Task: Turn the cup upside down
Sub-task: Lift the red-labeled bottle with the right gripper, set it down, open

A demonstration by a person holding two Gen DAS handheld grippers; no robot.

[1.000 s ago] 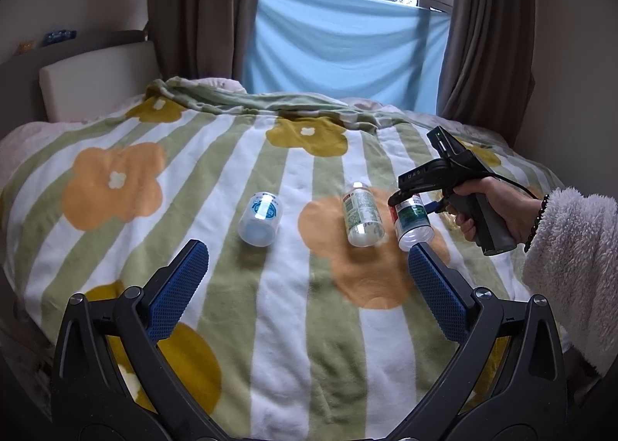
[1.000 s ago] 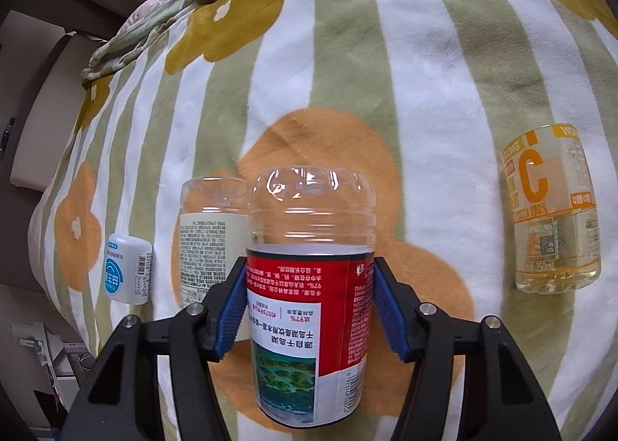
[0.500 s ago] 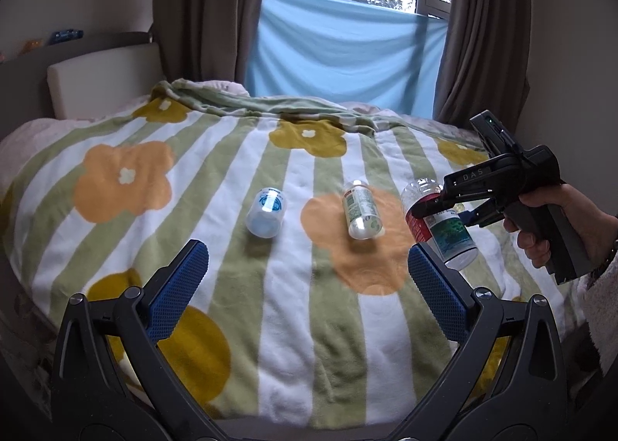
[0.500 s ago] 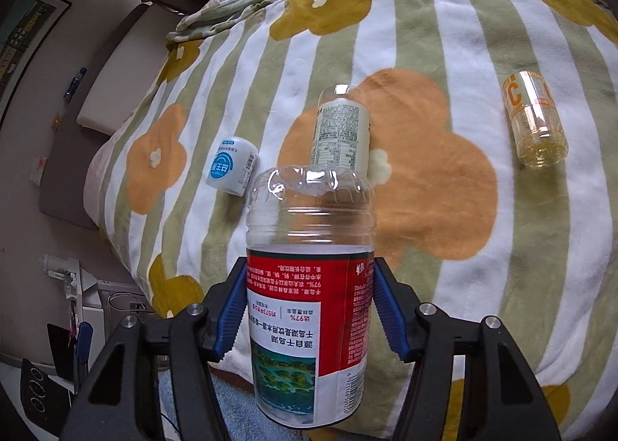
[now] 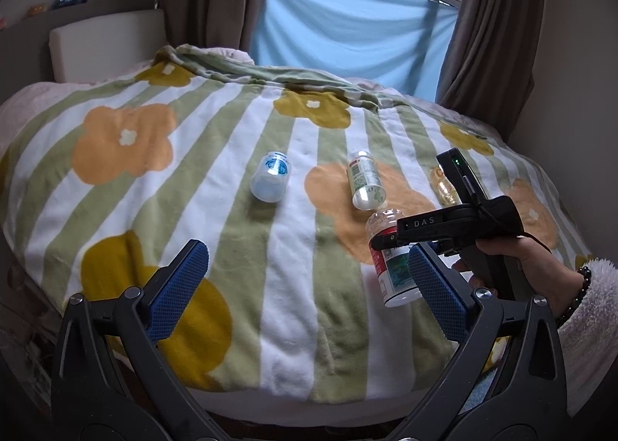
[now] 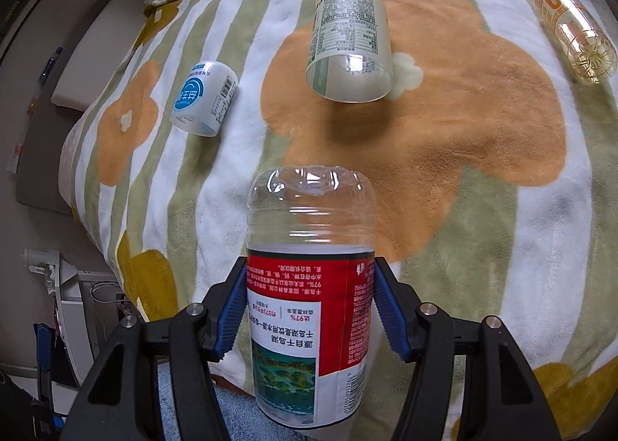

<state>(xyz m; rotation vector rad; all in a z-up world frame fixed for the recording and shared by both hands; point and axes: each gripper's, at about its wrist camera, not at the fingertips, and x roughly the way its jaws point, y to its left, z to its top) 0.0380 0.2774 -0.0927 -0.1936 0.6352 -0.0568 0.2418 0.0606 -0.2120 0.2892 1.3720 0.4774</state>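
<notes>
right gripper (image 6: 309, 309) clamped on red-label cup (image 6: 309, 286), now lifted off blanket (image 5: 270, 286) w/ closed end up; just needs setting down. left gripper (image 5: 305, 290) apart, idle.

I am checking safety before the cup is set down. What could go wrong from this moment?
1. The right gripper holds the red-label cup in the air near the bed's front edge; released here, it may roll off the blanket.
2. The blanket is soft and uneven, so the cup, once stood up, may tip over.
3. The green-label cup lies close ahead; a careless placement could knock it.
</notes>
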